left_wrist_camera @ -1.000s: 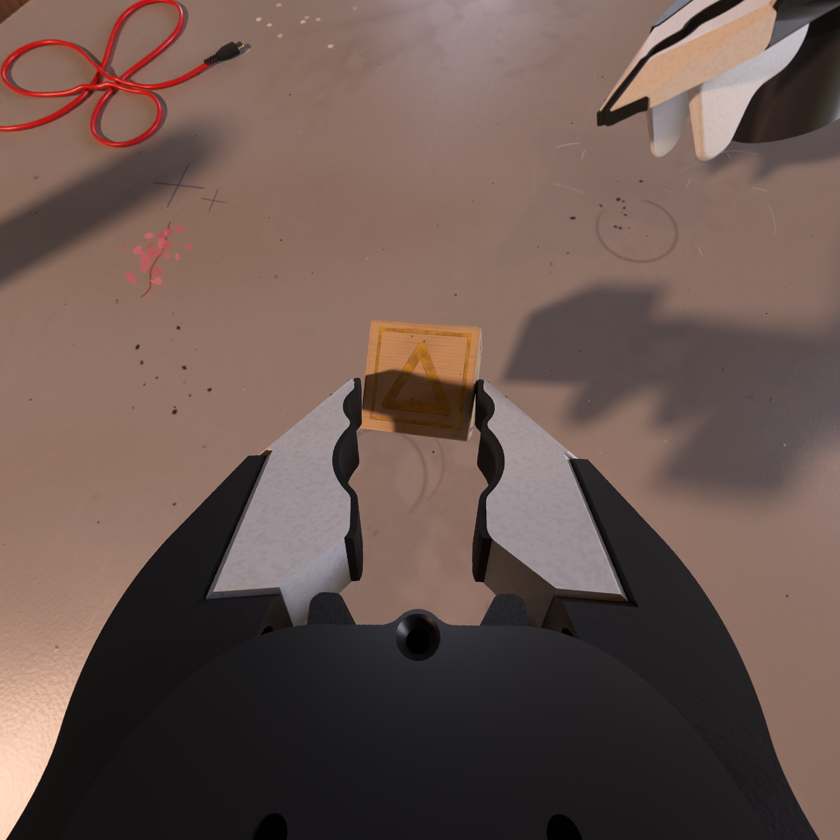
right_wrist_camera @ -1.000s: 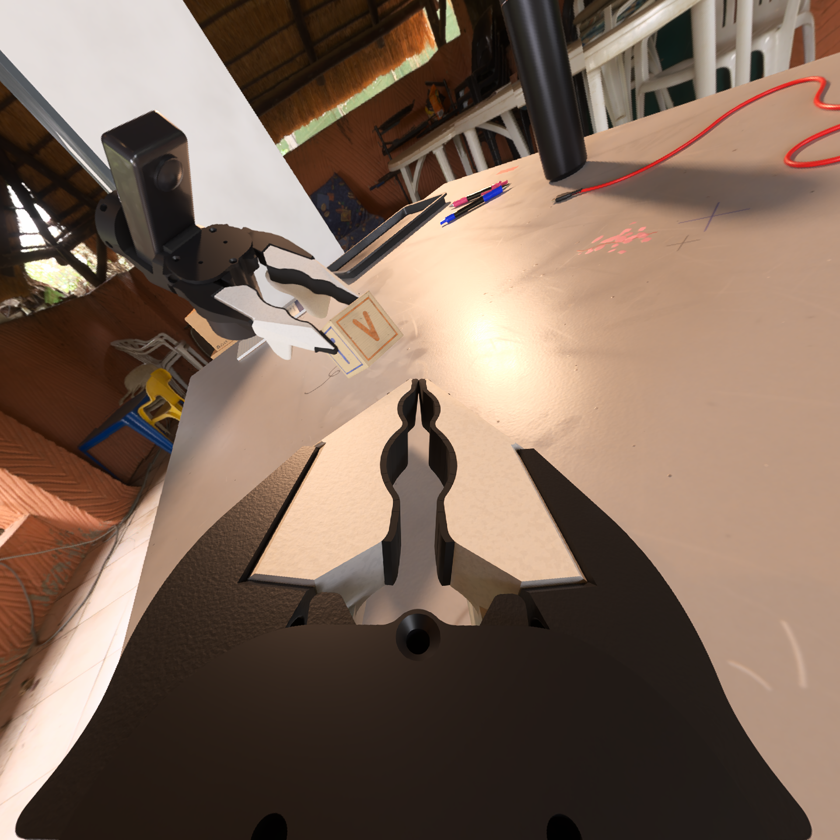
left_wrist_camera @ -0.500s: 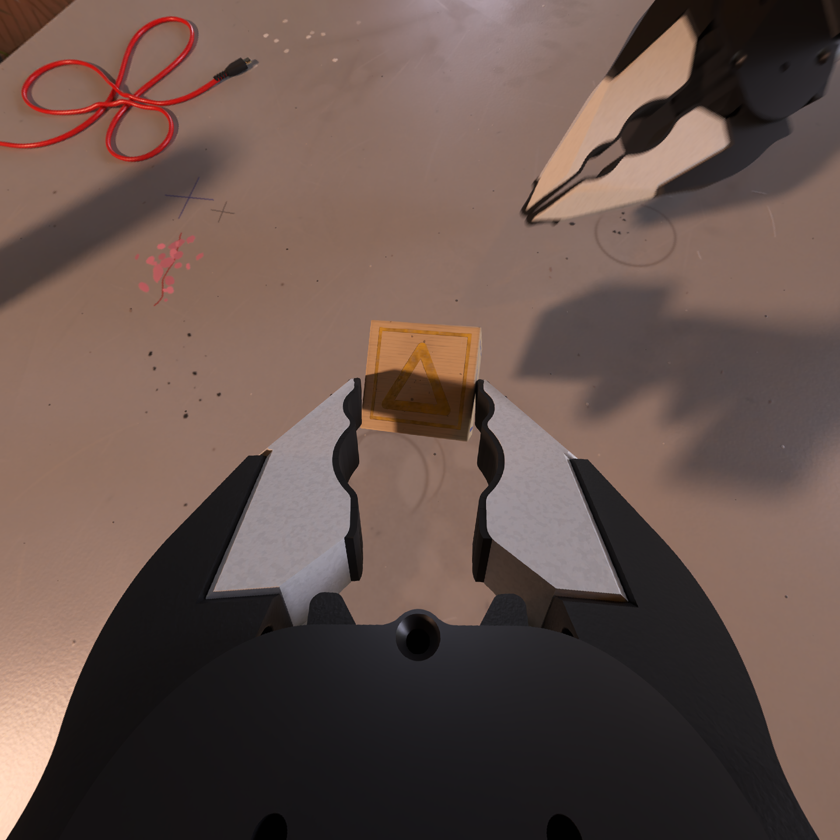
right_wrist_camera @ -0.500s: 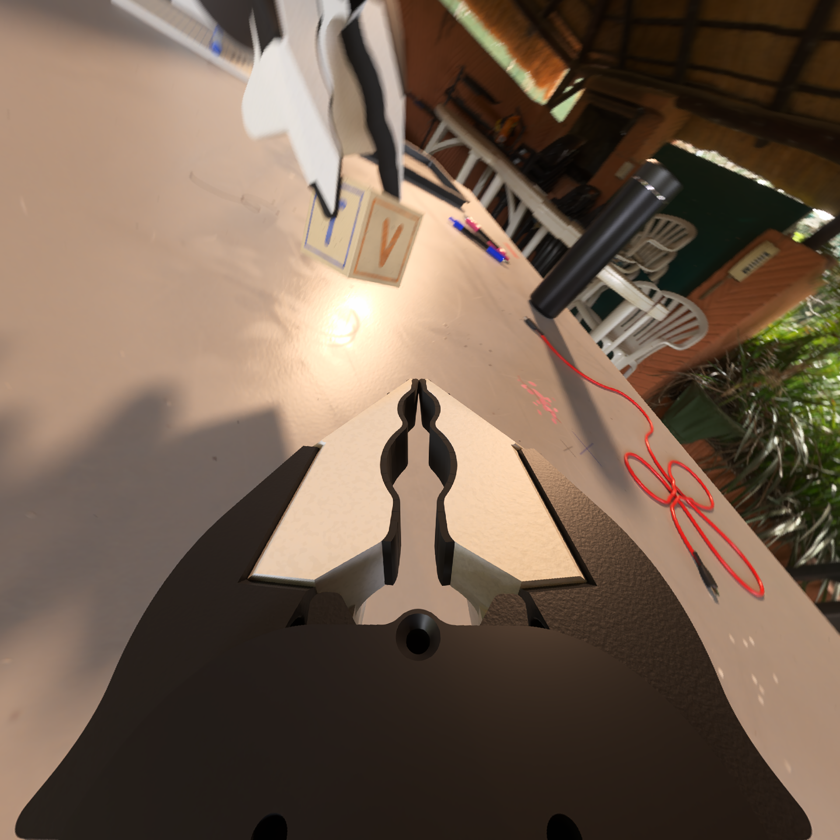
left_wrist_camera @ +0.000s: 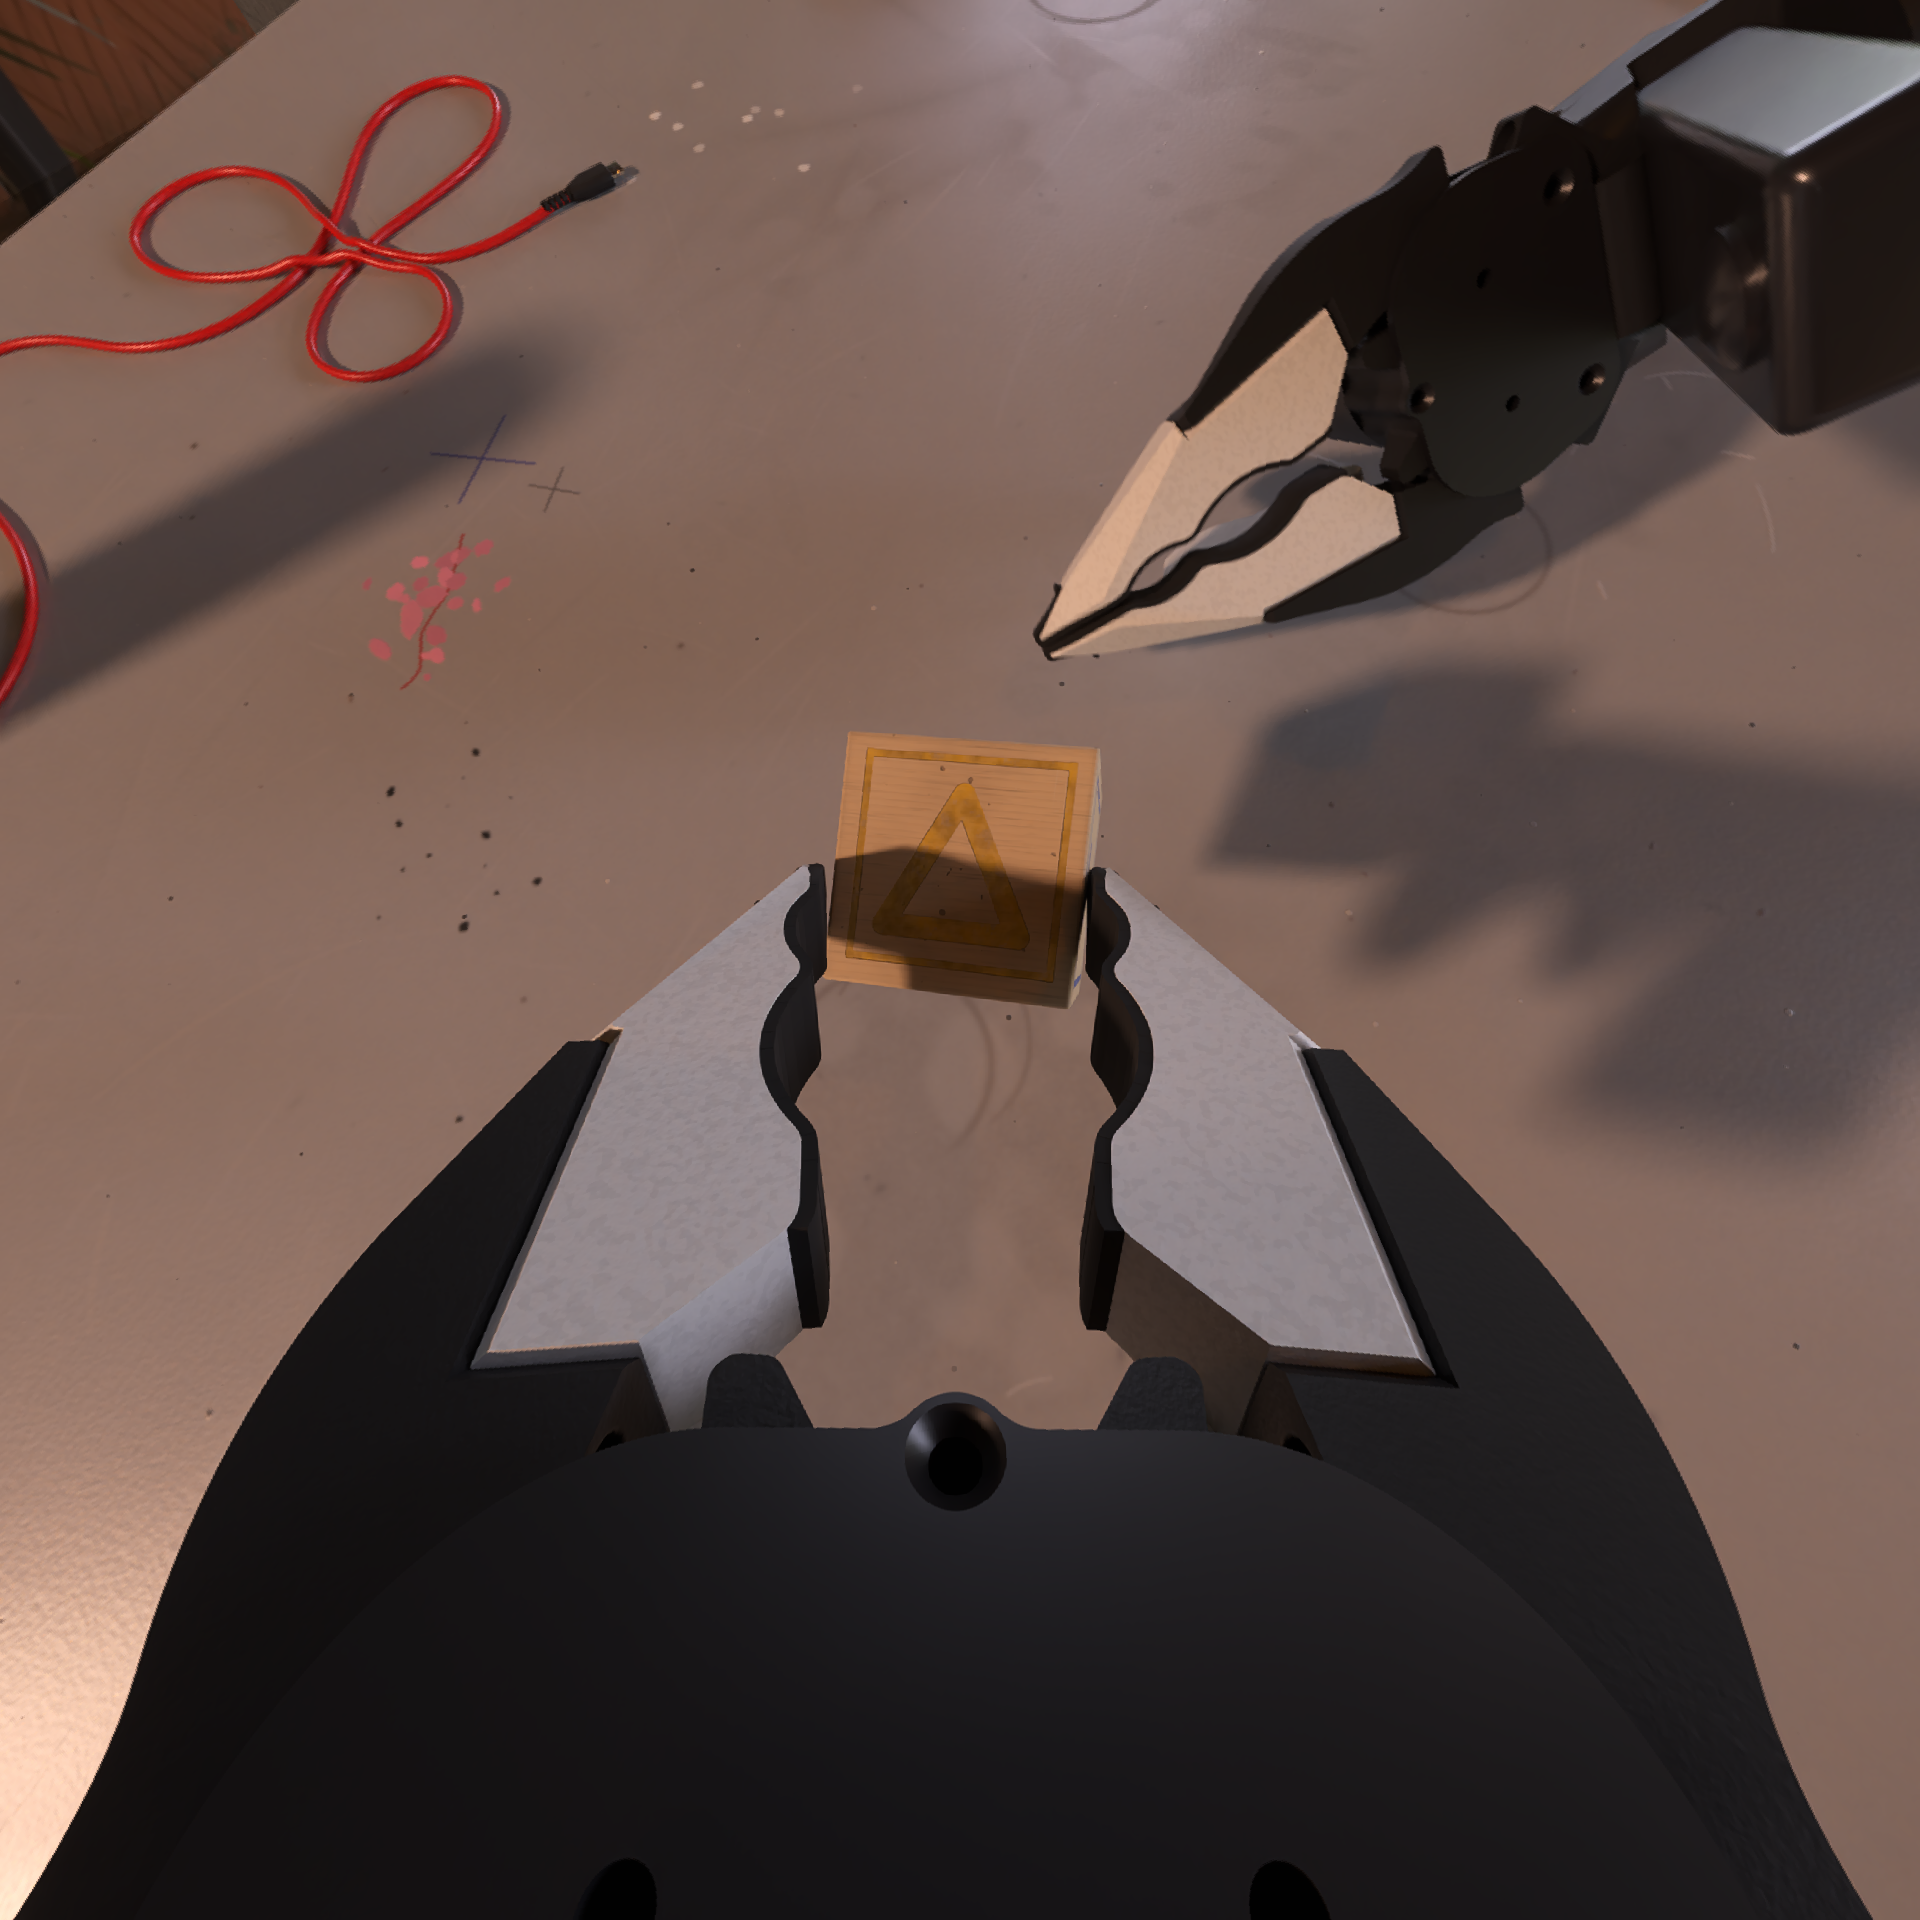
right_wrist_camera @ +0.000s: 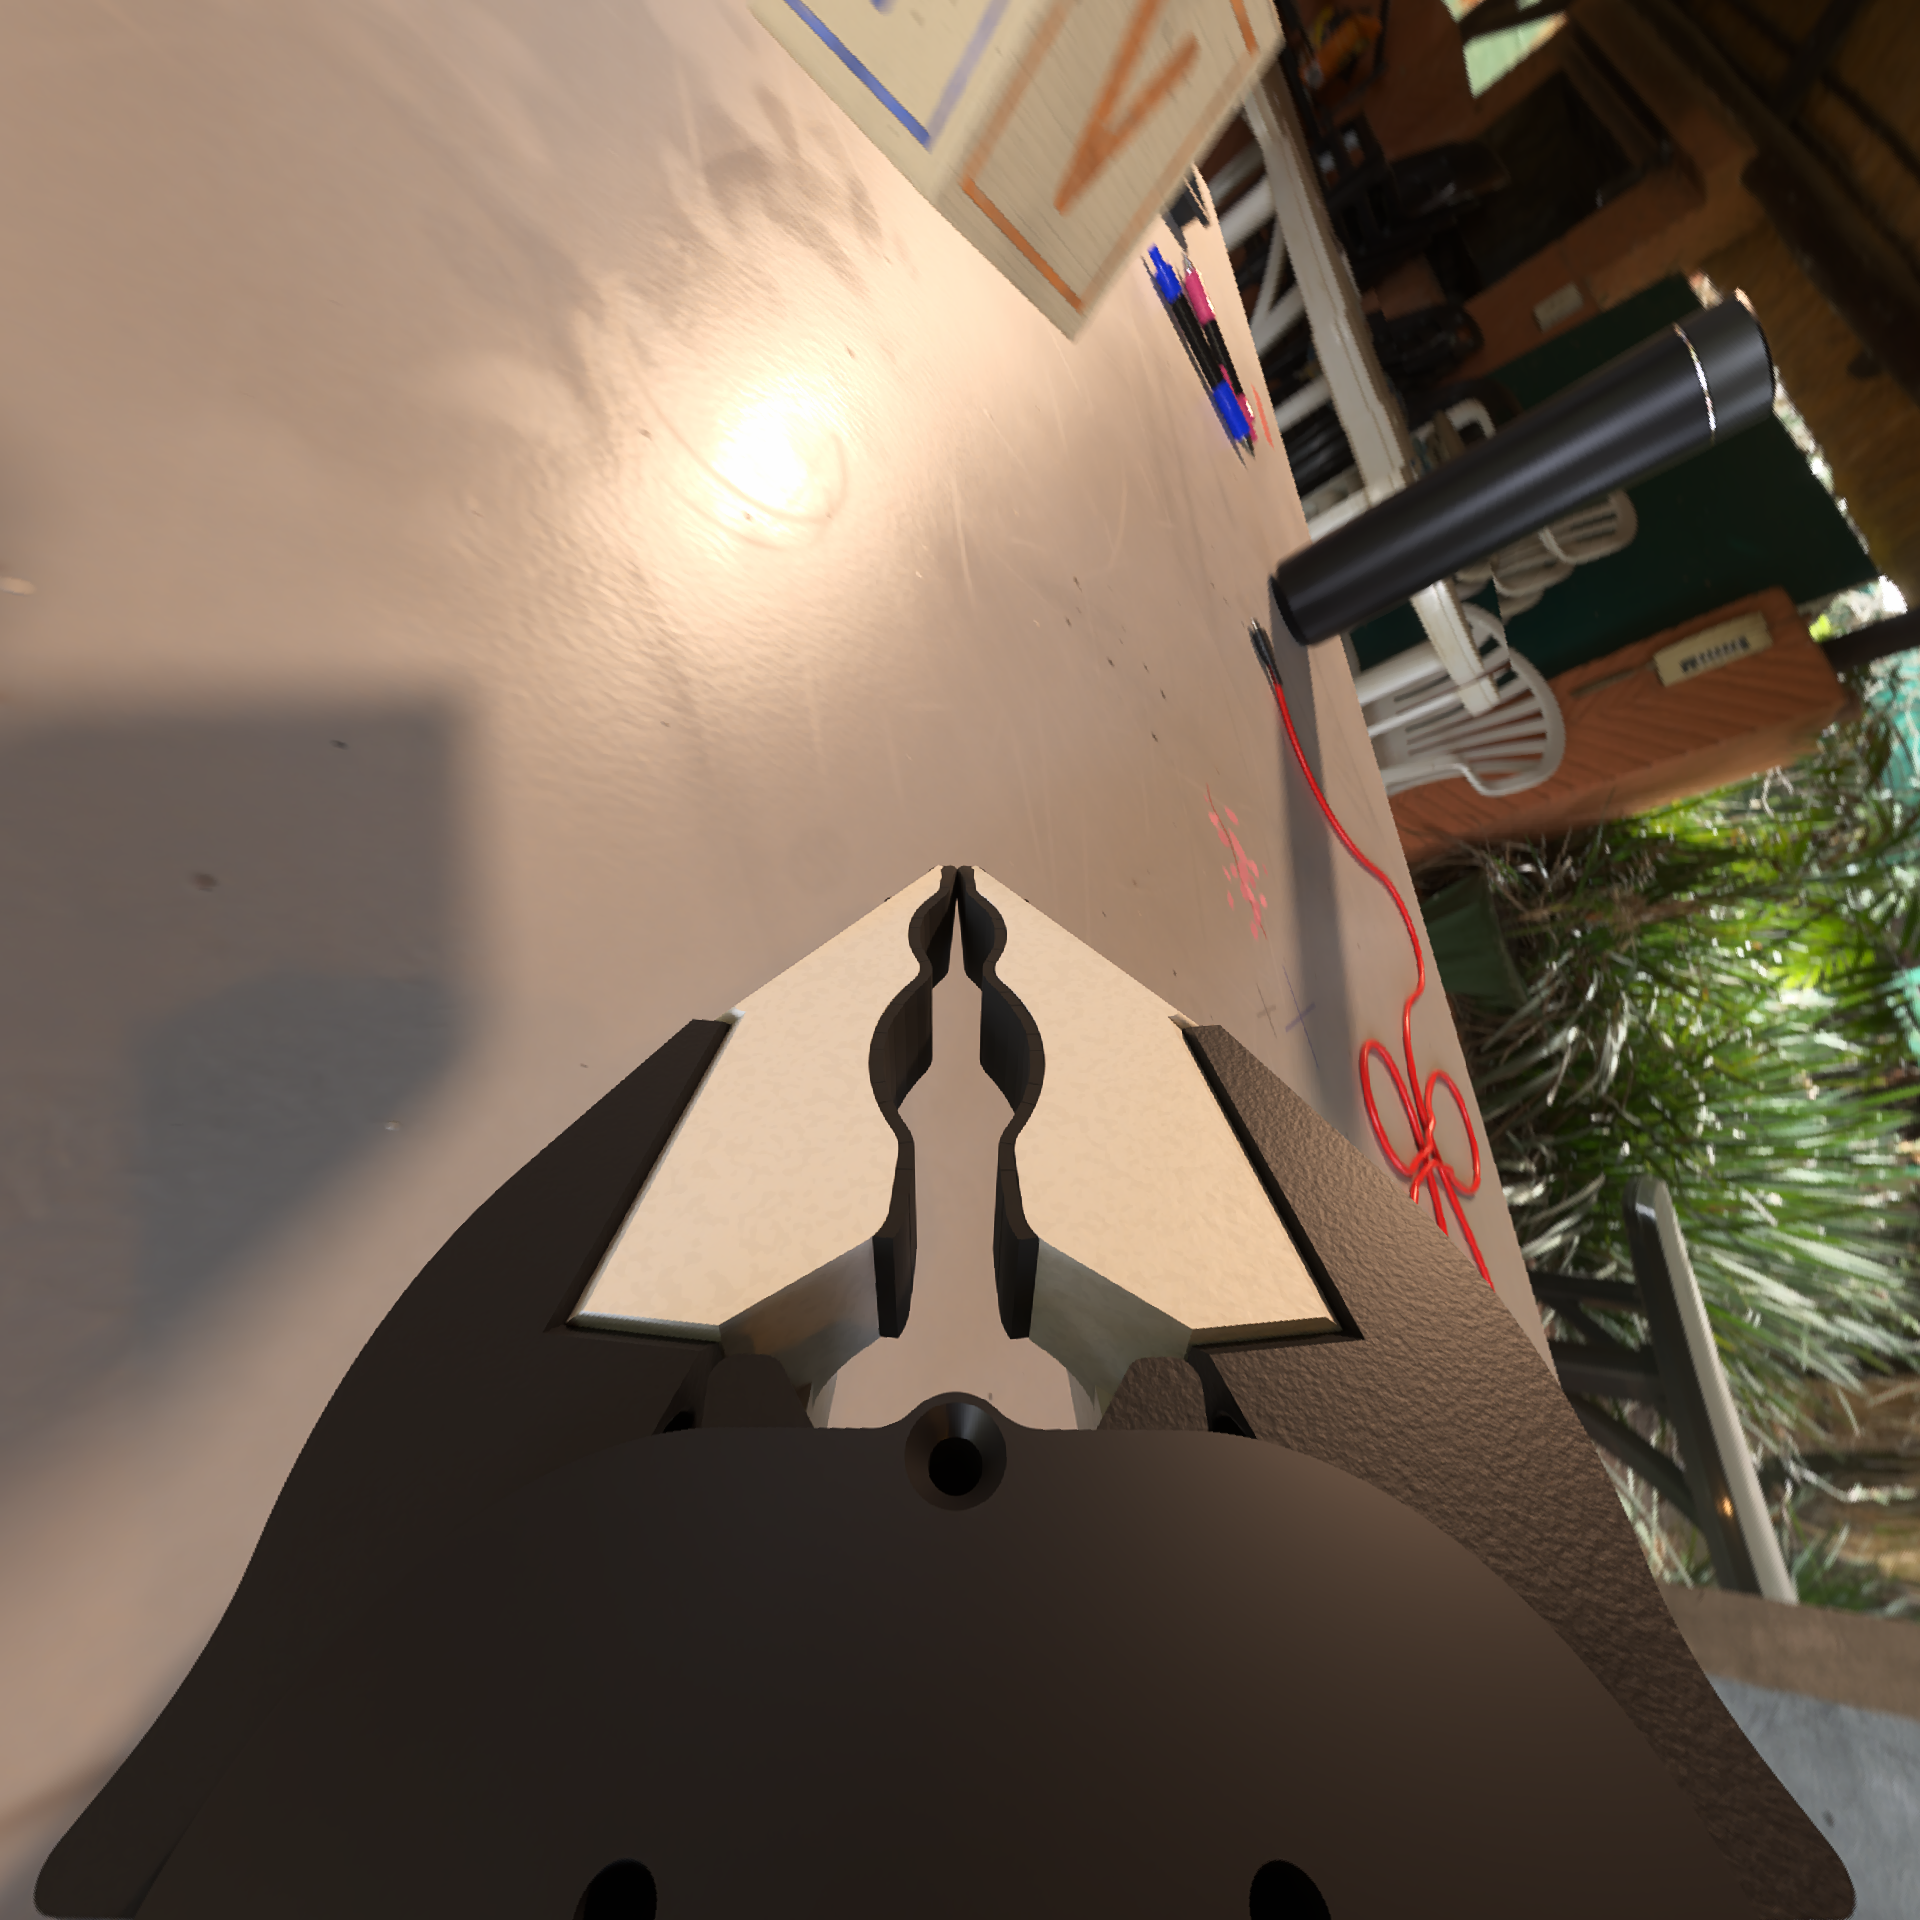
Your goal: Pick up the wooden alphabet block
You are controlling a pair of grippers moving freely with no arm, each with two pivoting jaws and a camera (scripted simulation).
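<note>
The wooden alphabet block (left_wrist_camera: 961, 868) has a yellow mark on the face towards me, half in shadow. My left gripper (left_wrist_camera: 954, 883) is shut on it, one fingertip on each side, and holds it off the brown table (left_wrist_camera: 935, 364). My right gripper (left_wrist_camera: 1051, 642) is shut and empty, and its tip points at the table just beyond and to the right of the block. In the right wrist view the right gripper (right_wrist_camera: 956, 873) is shut low over the table. There the block (right_wrist_camera: 1081, 135) shows at the top edge, with orange and blue faces and partly cut off.
A looped red cable (left_wrist_camera: 322, 249) lies at the far left and also shows in the right wrist view (right_wrist_camera: 1423, 1122). A black cylinder (right_wrist_camera: 1527, 468) and some pens (right_wrist_camera: 1205, 343) stand near the table's far edge. A pink stain (left_wrist_camera: 431, 608) marks the table.
My right gripper has swung in and rolled, and its tip is now close to the block. My left gripper keeps its hold on the block and has shifted slightly, and the cable sits lower in its view.
</note>
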